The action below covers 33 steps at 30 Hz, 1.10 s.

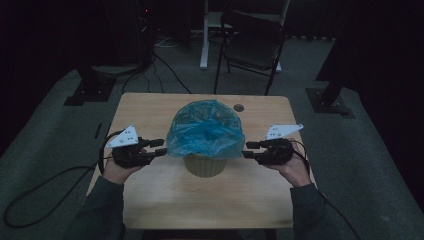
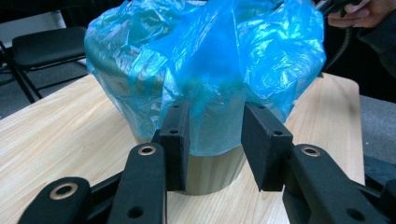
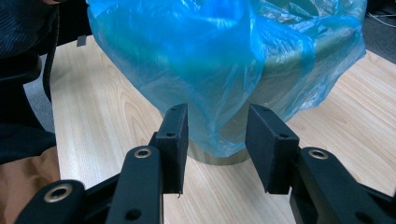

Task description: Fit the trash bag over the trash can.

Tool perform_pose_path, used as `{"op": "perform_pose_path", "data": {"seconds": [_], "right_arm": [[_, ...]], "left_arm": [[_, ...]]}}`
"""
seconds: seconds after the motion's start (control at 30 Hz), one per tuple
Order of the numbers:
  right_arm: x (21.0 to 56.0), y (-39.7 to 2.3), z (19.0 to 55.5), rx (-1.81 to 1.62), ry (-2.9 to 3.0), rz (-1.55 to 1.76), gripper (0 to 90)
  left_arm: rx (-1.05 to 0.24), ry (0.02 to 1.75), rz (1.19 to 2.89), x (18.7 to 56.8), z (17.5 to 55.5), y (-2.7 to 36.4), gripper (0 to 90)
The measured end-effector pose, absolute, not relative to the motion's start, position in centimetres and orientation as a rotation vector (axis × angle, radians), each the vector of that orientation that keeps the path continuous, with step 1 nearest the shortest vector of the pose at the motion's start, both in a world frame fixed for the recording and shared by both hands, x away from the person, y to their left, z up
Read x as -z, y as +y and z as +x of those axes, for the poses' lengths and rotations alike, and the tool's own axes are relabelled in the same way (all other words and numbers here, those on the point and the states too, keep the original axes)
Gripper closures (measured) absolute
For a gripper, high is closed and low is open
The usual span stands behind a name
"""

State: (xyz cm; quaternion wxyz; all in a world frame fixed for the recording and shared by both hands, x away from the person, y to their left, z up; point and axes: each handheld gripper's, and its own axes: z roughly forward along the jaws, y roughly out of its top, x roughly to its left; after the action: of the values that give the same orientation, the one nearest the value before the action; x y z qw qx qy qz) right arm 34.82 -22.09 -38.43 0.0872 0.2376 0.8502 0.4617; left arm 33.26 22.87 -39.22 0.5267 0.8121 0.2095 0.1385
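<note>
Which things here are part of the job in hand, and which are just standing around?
In the job:
- blue plastic bag draped over the bin
- small bin on the table
- left gripper, jaws open at the bag's edge
- right gripper, jaws open at the opposite edge

Just around:
- wooden table
- black chair behind the table
- floor cables

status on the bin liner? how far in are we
Done: the blue bag sits in the bin, its edge folded out over the rim and hanging down the sides. In hand: the left claw and right claw flank the bin, both open, with loose plastic between the jaws but not pinched. Left: the bag looks bunched and uneven, so probably smoothing it down.
</note>
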Motion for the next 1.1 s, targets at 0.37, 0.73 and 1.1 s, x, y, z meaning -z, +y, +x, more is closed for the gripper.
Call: {"op": "perform_pose_path", "data": {"seconds": [0.37, 0.73, 1.1], "right_arm": [[37.9, -22.1, 34.9, -1.429, 2.515, 0.701, 58.9], [37.4, -22.1, 35.1, -1.466, 2.498, 0.710, 58.9], [37.1, -21.5, 35.7, -1.544, 2.474, 0.741, 62.9]], "left_arm": [[-0.296, 0.485, 1.917, 38.6, 33.1, 23.5, 61.5], [-0.277, 0.457, 1.905, 37.8, 33.5, 22.9, 60.3], [-0.270, 0.436, 1.910, 37.7, 33.8, 21.3, 67.1]]}}
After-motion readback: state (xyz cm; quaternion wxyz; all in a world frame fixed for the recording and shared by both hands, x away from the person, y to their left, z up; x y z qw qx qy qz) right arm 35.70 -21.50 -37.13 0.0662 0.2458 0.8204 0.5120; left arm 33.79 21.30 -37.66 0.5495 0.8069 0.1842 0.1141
